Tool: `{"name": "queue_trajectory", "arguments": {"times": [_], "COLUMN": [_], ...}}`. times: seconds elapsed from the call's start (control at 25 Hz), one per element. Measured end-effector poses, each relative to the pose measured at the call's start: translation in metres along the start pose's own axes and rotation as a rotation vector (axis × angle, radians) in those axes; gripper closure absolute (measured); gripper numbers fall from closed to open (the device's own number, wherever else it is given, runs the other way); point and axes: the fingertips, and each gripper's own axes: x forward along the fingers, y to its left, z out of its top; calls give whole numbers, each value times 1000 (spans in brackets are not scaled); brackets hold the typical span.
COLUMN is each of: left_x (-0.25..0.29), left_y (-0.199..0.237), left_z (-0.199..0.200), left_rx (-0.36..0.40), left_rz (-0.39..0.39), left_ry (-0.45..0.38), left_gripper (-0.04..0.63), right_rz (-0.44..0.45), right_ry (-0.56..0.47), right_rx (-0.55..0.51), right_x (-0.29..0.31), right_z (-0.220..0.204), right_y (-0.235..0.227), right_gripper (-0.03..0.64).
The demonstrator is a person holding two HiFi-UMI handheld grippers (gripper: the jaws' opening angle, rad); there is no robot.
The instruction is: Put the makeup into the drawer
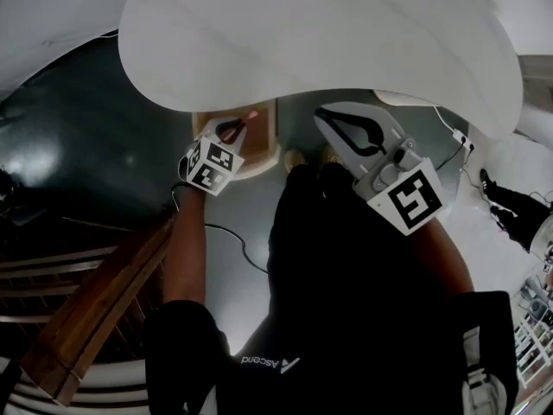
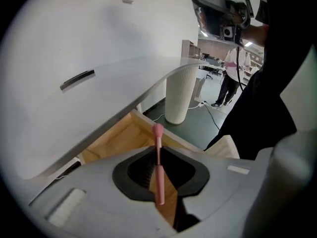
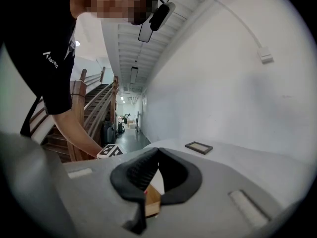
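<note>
A pink makeup brush (image 2: 159, 167) stands upright between the pads of my left gripper (image 2: 158, 150), which is shut on its handle, bristle head up. In the head view that gripper (image 1: 235, 128) hangs over the open wooden drawer (image 1: 263, 143) under the white table, the brush tip (image 1: 252, 113) just above the drawer's inside. The drawer's wooden floor (image 2: 116, 138) shows past the jaws. My right gripper (image 1: 327, 118) is held to the right of the drawer, shut with nothing in it; its tips meet in the right gripper view (image 3: 158, 151).
The white tabletop (image 1: 302, 41) overhangs the drawer. A ribbed white table leg (image 2: 181, 90) stands behind it. A small picture frame (image 3: 198, 147) lies on the table. A wooden stair rail (image 1: 104, 301) runs at the left, a cable (image 1: 233, 240) crosses the dark floor.
</note>
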Motion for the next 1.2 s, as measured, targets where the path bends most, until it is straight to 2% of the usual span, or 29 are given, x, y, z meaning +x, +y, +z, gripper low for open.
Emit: {"name": "queue_trajectory", "arguments": {"times": [0.44,0.76,1.0,1.2], "left_x": [60,89,113,122], "left_y": [3,12,13,12], "left_z": [-23,-40,-57,-68], "left_rx": [105,132,194,211], "left_rz": [-85,-109,-126,-128], "left_ry": [85,146,204,231], "left_gripper": [541,541,541,541], "right_rz": [-62,-85,-90,-104], "right_ry": [50,82,104,114], "right_rx": [16,34,37,46], "right_x": [-4,-2,-2,-2], "right_z": [-19,-28,-37,-40], "right_y": [-14,-18,-19,-23], "right_gripper": [614,614,614,614]}}
